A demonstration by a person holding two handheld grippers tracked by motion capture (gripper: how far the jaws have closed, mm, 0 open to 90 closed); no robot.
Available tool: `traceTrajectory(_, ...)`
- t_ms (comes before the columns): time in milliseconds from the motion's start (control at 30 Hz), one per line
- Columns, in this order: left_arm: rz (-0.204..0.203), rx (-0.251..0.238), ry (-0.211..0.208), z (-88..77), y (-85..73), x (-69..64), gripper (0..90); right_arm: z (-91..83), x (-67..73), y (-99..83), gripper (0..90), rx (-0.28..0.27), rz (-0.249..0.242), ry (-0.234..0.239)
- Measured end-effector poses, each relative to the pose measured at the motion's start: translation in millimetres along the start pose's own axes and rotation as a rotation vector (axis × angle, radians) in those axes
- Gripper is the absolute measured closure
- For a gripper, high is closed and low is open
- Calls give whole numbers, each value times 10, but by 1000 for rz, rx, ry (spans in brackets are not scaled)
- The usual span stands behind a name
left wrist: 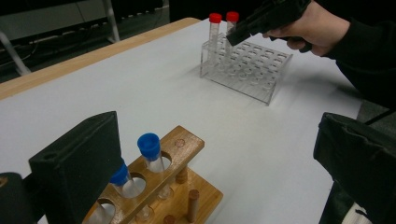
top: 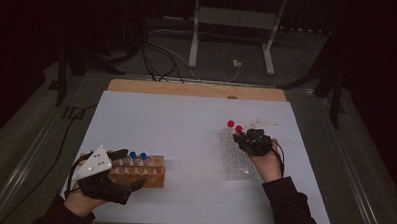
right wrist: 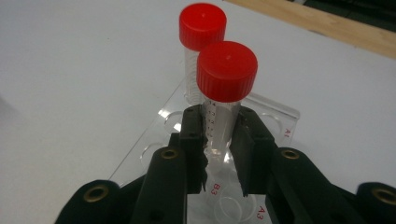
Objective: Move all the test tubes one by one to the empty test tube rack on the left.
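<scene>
Right gripper (right wrist: 219,140): jaws closed against the near red-capped tube (right wrist: 223,100), pads pressing its clear body just below the cap. Tube upright in the clear rack (right wrist: 280,122); second red-capped tube (right wrist: 201,44) just beyond it. Left gripper (left wrist: 219,154): jaws wide apart, holding nothing, resting by the wooden rack (left wrist: 180,186) on the counter (left wrist: 140,88); two blue-capped tubes (left wrist: 150,151) just inside its left jaw.

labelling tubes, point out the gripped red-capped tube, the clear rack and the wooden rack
gripped red-capped tube (right wrist: 227,70), right gripper view, its cap
clear rack (left wrist: 261,91), left gripper view, front wall
wooden rack (top: 151,178), high view, front face
</scene>
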State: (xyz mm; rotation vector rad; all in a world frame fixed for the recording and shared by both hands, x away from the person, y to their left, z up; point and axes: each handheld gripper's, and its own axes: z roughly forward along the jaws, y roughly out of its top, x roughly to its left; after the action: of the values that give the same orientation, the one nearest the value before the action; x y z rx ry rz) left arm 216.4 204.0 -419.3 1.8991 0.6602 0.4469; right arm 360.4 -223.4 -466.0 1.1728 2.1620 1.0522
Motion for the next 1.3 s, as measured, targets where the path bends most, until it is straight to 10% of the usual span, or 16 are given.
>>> traceTrajectory(700, -1, 4, -6, 17, 15, -12, 18, -585, 106, 232, 749, -173, -38, -5)
traceTrajectory(1300, 9, 2, -65, 168, 134, -115, 18, -580, 635, 119, 749, -118, -132, 160)
